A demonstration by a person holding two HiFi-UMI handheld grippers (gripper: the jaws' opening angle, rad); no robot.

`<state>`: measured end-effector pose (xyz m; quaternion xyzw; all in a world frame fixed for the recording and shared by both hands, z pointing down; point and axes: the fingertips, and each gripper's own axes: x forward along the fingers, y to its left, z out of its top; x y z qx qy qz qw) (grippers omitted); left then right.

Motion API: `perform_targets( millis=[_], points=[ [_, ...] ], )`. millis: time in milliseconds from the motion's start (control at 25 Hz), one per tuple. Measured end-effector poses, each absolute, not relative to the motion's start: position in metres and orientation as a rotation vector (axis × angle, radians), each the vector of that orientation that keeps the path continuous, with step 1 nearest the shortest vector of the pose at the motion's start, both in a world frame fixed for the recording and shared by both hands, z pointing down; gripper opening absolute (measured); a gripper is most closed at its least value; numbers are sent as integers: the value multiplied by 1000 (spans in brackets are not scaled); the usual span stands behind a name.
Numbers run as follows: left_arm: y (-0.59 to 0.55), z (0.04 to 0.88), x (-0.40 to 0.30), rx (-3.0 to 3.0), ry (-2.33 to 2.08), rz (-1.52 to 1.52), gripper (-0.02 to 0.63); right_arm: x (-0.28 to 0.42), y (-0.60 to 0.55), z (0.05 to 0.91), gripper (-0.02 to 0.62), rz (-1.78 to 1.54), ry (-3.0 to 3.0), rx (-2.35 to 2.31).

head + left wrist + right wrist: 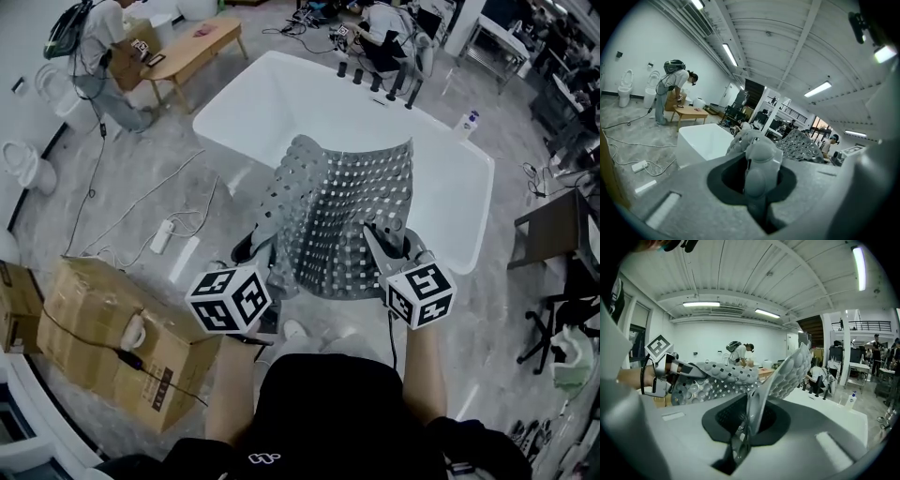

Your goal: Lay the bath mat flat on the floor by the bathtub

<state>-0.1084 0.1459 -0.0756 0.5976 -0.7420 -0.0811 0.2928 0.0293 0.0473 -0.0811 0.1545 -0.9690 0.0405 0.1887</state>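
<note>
Currently held: the bath mat (352, 211), lifted at the centre of the head view, with its far edge up over the bathtub (281, 103); no part of it lies on the floor (112, 202) yet.
Left gripper (266, 249): my jaws are clamped on a bunched fold at the mat's lower left corner.
Right gripper (382, 246): my jaws are pinched together on a thin edge at the mat's lower right corner.
Risk, slip: the right grip holds only a narrow strip of edge. A tug or shake to spread the mat could, I judge, pull it free.
Risk, fold: the left side is curled over on itself. If I lower it as it hangs, it would probably land doubled and not flat.
Risk, placement: the far edge hangs above the tub, so setting it down without drawing it back may leave it draped on the rim.
Risk, snag: the cable (178, 192) and power strip (161, 236) lie at centre left, and a mat set there would sit lumpy.
</note>
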Motion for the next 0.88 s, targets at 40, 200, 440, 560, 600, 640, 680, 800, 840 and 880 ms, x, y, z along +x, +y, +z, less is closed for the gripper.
perform_targets(
  millis=[40, 200, 440, 560, 600, 640, 680, 800, 840, 880],
  points=[
    [143, -75, -108, 1596, -1969, -214, 28, 30, 45, -81, 26, 117, -2723, 439],
    [124, -72, -95, 1603, -1940, -195, 28, 45, 31, -77, 26, 149, -2710, 461],
    [110, -79, -80, 1587, -1959, -171, 28, 59, 8, -76, 26, 193, -2732, 465],
    [106, -85, -72, 1559, -1991, -189, 28, 62, 1, -77, 25, 204, -2742, 412],
    [103, -88, -68, 1554, -2001, -190, 28, 66, -2, -78, 25, 208, -2746, 400],
    [100, -92, -65, 1552, -2010, -191, 28, 69, -5, -80, 25, 209, -2752, 390],
    [98, -96, -62, 1552, -2018, -194, 28, 72, -7, -83, 25, 205, -2759, 382],
    [95, -101, -55, 1557, -2035, -190, 28, 79, -10, -90, 25, 184, -2782, 373],
    [94, -100, -53, 1559, -2035, -186, 28, 81, -11, -90, 25, 177, -2785, 375],
    [93, -99, -51, 1562, -2034, -182, 28, 84, -14, -90, 25, 172, -2786, 378]
  ],
)
